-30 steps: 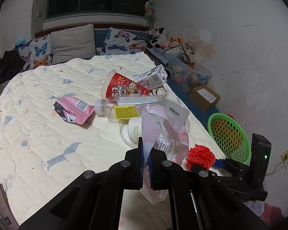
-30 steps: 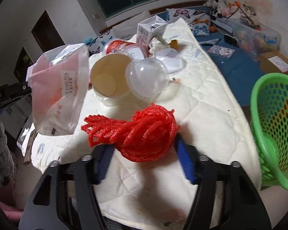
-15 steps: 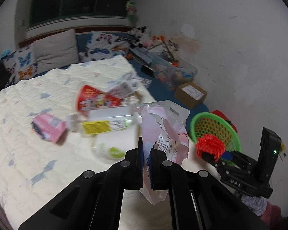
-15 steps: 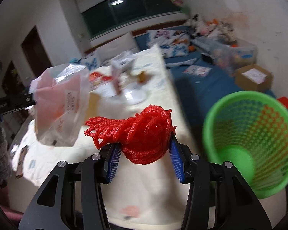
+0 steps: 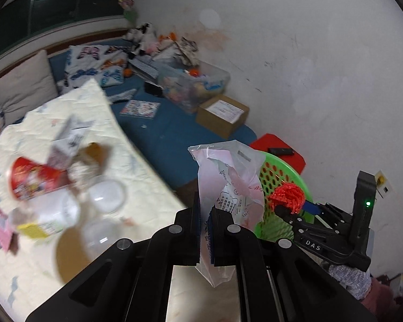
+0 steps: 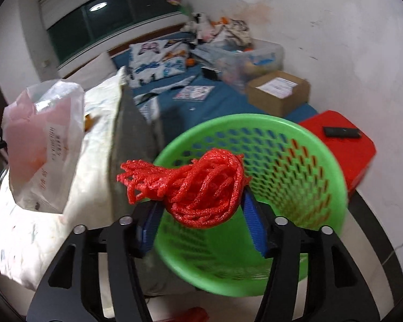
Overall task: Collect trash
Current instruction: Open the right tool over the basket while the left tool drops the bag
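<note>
Left gripper point(image 5: 205, 230) clamped on plastic bag point(image 5: 228, 185) beside green basket point(image 6: 303, 265). Right gripper point(image 6: 201, 225) jaws just opening, red foam net point(image 6: 201, 185) between them, above basket.

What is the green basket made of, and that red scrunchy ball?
Green basket: looks like moulded plastic, smooth and slightly shiny, with rows of punched holes. Red ball: probably foam or plastic netting, matte, with thick soft-looking strands bunched together.
</note>
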`<state>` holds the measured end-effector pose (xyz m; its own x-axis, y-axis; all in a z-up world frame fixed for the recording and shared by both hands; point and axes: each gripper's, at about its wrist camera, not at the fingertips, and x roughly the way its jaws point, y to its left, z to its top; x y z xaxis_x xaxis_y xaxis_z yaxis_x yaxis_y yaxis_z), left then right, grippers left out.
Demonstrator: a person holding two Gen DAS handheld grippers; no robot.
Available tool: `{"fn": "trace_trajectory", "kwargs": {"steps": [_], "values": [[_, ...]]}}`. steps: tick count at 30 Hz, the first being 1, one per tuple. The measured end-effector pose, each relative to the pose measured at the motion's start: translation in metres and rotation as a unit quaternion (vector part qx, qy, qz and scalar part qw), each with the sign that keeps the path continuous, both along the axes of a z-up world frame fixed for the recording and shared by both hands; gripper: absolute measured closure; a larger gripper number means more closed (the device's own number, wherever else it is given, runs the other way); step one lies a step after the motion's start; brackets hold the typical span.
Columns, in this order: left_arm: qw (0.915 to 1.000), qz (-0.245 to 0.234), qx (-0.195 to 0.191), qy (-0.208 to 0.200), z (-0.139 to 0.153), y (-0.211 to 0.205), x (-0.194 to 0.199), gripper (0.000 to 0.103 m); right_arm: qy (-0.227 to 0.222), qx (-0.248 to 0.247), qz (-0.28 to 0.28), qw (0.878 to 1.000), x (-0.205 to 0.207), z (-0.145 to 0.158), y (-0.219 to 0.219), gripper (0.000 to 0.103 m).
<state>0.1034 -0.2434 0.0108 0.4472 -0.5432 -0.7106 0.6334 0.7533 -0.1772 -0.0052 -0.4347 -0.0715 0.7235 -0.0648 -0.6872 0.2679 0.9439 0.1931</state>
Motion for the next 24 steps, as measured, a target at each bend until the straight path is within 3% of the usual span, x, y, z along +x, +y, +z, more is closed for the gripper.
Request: {"fn": "trace_trajectory", "kwargs": {"steps": [12,14,18,24], "values": [[0.9982,-0.045,0.018,0.035,-0.035,-0.077,0.017,0.097,0.000,-0.003,-0.051,0.999,-0.022,-0.004,-0.034,0.024],[0.9979,-0.049,0.019,0.039,-0.040,-0.083,0.019,0.089,0.002,-0.001,-0.051,0.999,-0.022,-0.004,-0.034,0.024],[0.9974,-0.053,0.024,0.042,-0.048,-0.094,0.020,0.064,0.001,0.000,-0.052,0.999,-0.021,-0.003,-0.035,0.023],[0.9973,-0.058,0.017,0.042,-0.050,-0.089,0.016,0.050,-0.001,-0.006,-0.048,0.999,-0.020,-0.001,-0.031,0.021]]}}
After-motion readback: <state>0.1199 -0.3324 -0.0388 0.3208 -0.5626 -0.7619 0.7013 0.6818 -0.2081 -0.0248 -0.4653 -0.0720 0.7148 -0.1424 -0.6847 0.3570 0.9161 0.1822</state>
